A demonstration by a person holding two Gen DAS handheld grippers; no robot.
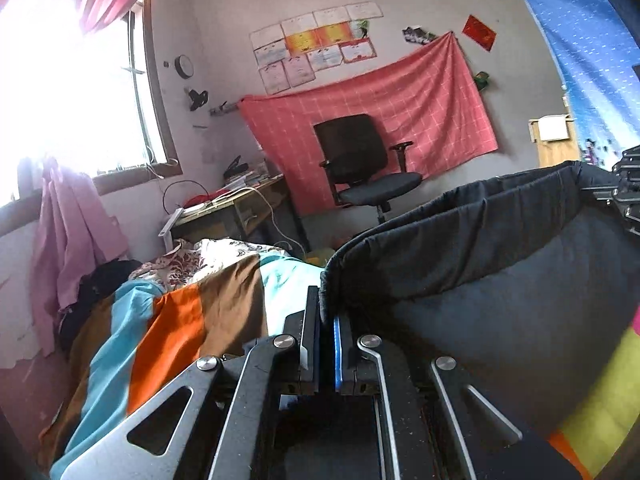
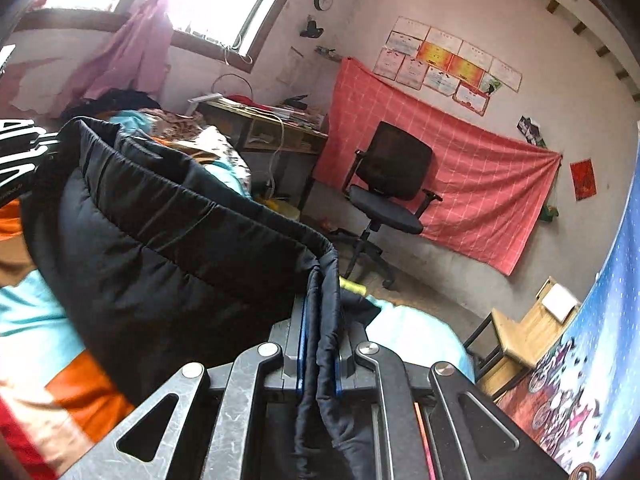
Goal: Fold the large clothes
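Note:
A large black quilted jacket [image 1: 500, 264] hangs stretched between my two grippers above the bed. My left gripper [image 1: 327, 316] is shut on one corner of its edge. My right gripper [image 2: 320, 320] is shut on the other end of the jacket [image 2: 168, 240], with folded cloth running down between the fingers. The right gripper shows at the far right of the left wrist view [image 1: 628, 184], and the left gripper at the far left of the right wrist view [image 2: 20, 152]. The jacket's edge sags in a curve between them.
A bed with an orange, brown and teal striped cover [image 1: 168, 332] lies below. A black office chair [image 1: 360, 164] stands before a pink cloth on the wall. A cluttered desk [image 2: 264, 128] stands under the window. A wooden stool [image 2: 520, 332] is at right.

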